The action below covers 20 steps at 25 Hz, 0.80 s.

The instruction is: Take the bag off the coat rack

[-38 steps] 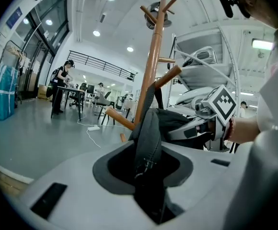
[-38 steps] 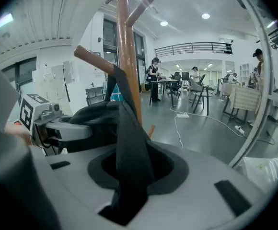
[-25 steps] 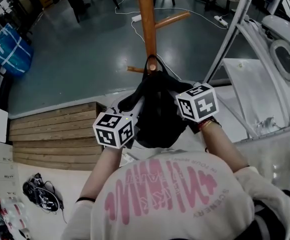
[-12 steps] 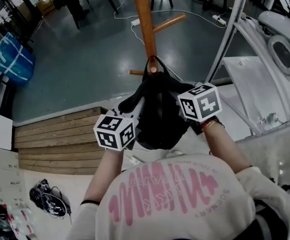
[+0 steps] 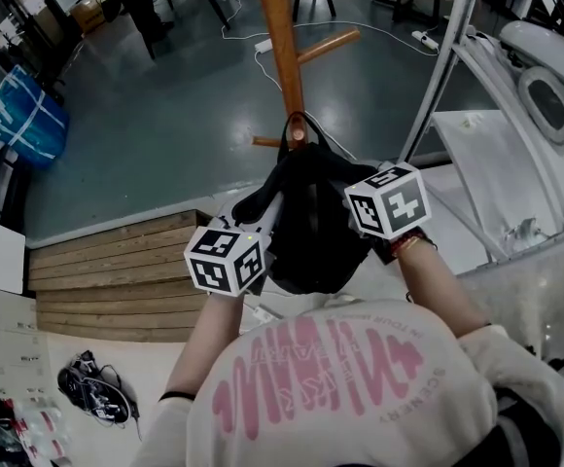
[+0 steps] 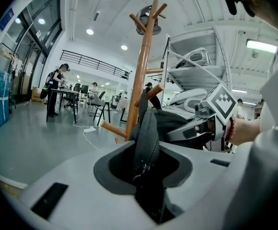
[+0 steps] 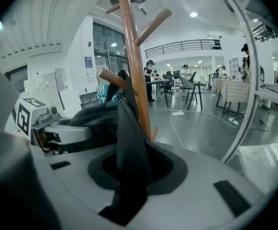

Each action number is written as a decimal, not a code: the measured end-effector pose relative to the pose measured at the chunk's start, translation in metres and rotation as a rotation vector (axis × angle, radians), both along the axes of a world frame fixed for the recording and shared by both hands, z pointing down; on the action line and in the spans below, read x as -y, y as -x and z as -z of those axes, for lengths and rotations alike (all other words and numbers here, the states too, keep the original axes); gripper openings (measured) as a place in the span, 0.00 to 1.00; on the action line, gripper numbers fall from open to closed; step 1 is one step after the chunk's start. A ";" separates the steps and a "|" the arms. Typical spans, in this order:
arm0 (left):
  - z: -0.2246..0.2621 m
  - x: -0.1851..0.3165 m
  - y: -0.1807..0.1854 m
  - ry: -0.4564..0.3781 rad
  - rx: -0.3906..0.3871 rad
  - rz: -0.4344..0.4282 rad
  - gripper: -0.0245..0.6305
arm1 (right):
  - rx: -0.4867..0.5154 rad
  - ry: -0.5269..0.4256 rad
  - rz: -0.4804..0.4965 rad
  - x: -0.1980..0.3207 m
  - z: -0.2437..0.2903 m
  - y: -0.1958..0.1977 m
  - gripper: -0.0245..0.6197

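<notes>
The bag (image 5: 311, 222) was hung against the pole of the coat rack (image 5: 280, 37), its strap loop (image 5: 291, 123) hooked over a short peg (image 5: 299, 134) whose tip pointed towards the person. Both grippers were closed narrowly on the bag's black fabric. The left gripper (image 6: 146, 169) was clamped on a padded, seamed edge that ran upright between its jaws. The right gripper (image 7: 124, 176) was clamped on a fold of cloth on the other side. The bag was thus held from below and from both flanks, neither gripper clearly nearer, with the loop ahead of and above them.

The peg slanted upwards from the pole, so it was judged that the loop would have to be raised and drawn back towards the person to clear the tip. An upper peg (image 5: 329, 43) jutted to the right higher on the pole. A slanted metal frame (image 5: 441, 64) stood near on the right, whereas the floor (image 5: 156, 115) to the left lay open.
</notes>
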<state>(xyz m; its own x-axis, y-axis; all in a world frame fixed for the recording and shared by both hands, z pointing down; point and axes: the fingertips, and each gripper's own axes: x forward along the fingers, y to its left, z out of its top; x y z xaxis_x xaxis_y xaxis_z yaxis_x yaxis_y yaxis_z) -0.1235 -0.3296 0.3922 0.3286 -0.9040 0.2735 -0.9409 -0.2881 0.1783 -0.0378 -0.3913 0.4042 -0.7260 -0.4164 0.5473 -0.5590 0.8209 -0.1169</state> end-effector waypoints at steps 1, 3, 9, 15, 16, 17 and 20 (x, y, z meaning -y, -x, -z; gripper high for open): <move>0.000 -0.002 -0.001 0.000 -0.002 -0.002 0.17 | -0.002 -0.002 -0.001 -0.002 0.000 -0.001 0.18; 0.002 -0.003 -0.002 -0.001 -0.003 -0.004 0.17 | -0.003 -0.004 -0.003 -0.003 0.002 -0.002 0.18; 0.013 -0.016 0.001 -0.023 0.013 -0.019 0.17 | 0.003 -0.012 -0.020 -0.018 0.013 0.000 0.18; 0.021 -0.024 0.000 -0.037 0.019 -0.050 0.17 | 0.004 -0.022 -0.042 -0.029 0.022 -0.003 0.18; 0.023 -0.026 -0.001 -0.038 0.019 -0.057 0.17 | 0.002 -0.024 -0.048 -0.031 0.023 -0.004 0.18; 0.024 -0.027 -0.001 -0.039 0.019 -0.063 0.17 | -0.001 -0.026 -0.053 -0.033 0.024 -0.004 0.18; 0.026 -0.035 -0.002 -0.047 0.019 -0.075 0.17 | -0.007 -0.034 -0.067 -0.042 0.027 -0.006 0.18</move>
